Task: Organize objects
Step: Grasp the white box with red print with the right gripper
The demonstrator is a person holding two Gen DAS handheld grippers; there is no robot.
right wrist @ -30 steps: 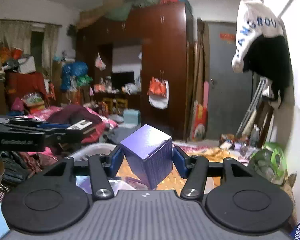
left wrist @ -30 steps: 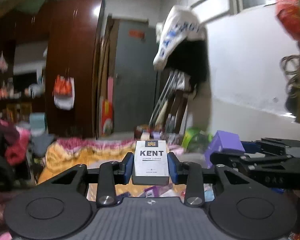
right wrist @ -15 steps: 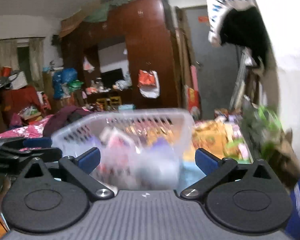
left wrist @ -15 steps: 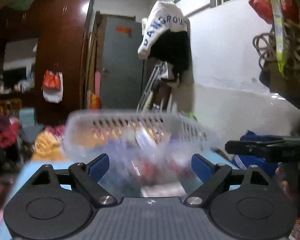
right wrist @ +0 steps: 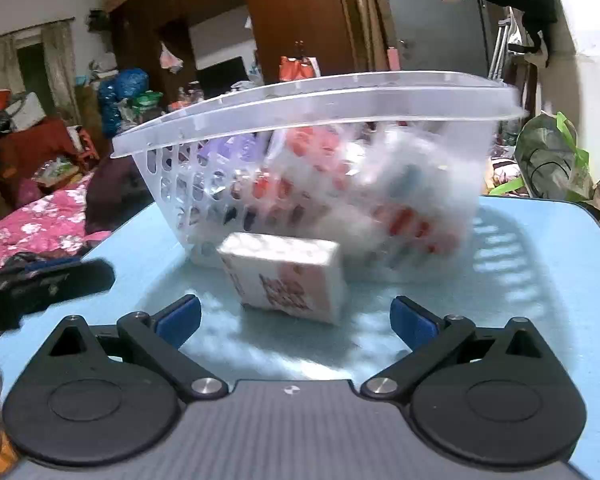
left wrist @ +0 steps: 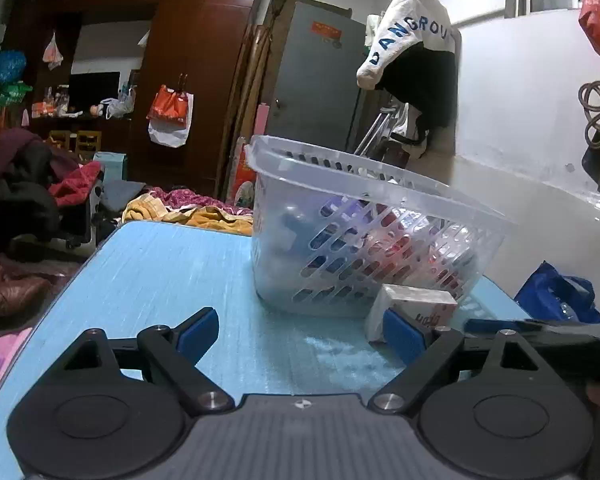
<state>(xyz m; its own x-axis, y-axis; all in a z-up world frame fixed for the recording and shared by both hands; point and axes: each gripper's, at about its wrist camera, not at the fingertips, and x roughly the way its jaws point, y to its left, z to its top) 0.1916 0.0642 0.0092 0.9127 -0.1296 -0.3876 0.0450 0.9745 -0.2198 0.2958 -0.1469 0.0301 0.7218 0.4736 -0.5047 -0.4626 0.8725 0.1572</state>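
Note:
A clear plastic basket (left wrist: 380,236) with slotted walls stands on the light blue table (left wrist: 160,272) and holds several small packs, red, purple and dark blue. It also shows in the right wrist view (right wrist: 312,96). A white box with red print (right wrist: 288,276) lies on the table in front of the basket; it also shows in the left wrist view (left wrist: 414,306). My left gripper (left wrist: 300,336) is open and empty, low over the table, the box by its right finger. My right gripper (right wrist: 296,320) is open and empty, just short of the box.
The other gripper shows at the right edge of the left wrist view (left wrist: 540,328) and the left edge of the right wrist view (right wrist: 40,284). A blue bag (left wrist: 556,292) lies right of the table. Clothes (right wrist: 40,220) and a wardrobe (left wrist: 188,80) lie beyond the table.
Both grippers opened: the left let go of the Kent pack, the right of the purple box. Both then dropped low to the table in front of the basket.

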